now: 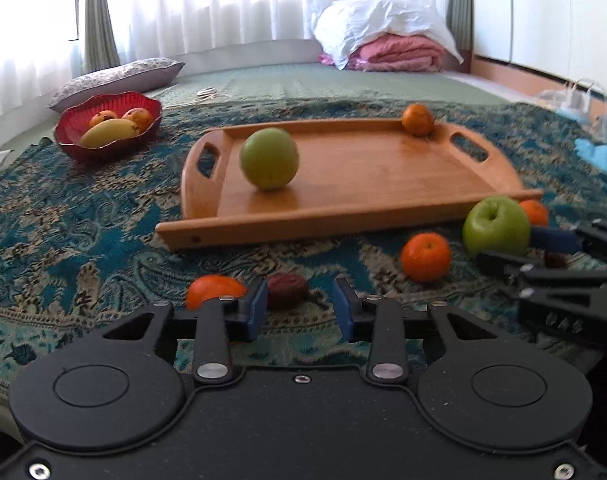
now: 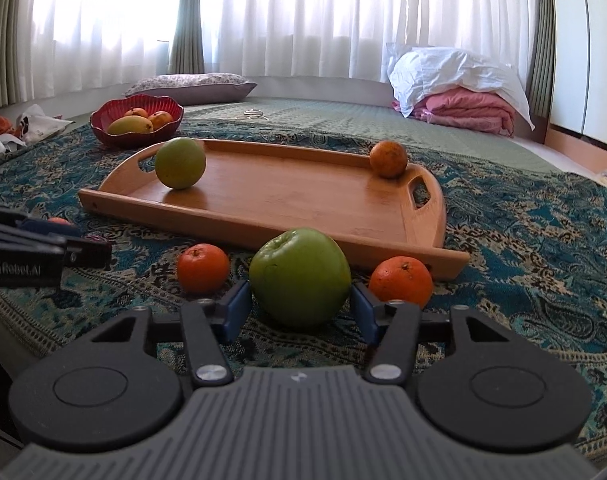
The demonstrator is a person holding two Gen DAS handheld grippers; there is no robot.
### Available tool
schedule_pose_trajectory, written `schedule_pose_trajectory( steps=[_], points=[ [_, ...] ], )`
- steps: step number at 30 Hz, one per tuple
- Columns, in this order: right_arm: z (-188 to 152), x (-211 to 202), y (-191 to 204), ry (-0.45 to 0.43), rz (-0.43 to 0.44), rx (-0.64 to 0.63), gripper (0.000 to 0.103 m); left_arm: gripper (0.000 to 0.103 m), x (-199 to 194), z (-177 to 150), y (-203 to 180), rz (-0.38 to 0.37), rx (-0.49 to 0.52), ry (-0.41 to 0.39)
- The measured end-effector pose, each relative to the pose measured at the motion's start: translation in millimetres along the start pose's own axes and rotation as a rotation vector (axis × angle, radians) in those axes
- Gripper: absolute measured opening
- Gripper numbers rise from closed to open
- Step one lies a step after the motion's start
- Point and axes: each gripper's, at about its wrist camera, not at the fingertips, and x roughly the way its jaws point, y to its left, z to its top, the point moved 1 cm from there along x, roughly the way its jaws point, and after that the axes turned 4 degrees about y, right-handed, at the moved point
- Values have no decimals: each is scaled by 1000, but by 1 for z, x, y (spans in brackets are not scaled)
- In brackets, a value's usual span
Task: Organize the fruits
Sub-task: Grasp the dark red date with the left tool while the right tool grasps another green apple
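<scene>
My right gripper is shut on a green apple that rests on the patterned cloth, a blue pad against each side. Oranges lie on both sides of it. My left gripper stands open at a narrow gap. A small dark red fruit lies just ahead of its tips, against the left pad and apart from the right one. An orange is half hidden behind the left finger. The wooden tray holds a green fruit and an orange.
A red bowl with mangoes stands at the far left on the cloth. Beyond are a pillow, folded pink bedding and curtains. Blue cloth and bags lie at the right. The two grippers are close together, side by side.
</scene>
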Motion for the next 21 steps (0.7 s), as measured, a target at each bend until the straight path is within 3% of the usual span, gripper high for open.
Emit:
schedule_pose_trajectory(
  steps=[4, 11, 15, 21],
  points=[
    [1, 3, -1, 4, 6, 16, 60, 35, 10, -2, 4, -6, -41, 31],
    [4, 7, 0, -1, 4, 16, 59, 35, 23, 3, 5, 6, -47, 15],
    [5, 10, 0, -4, 3, 14, 58, 28, 27, 4, 3, 9, -51, 9],
    [7, 9, -1, -24, -3, 36, 57, 28, 23, 7, 3, 10, -58, -15]
  ],
)
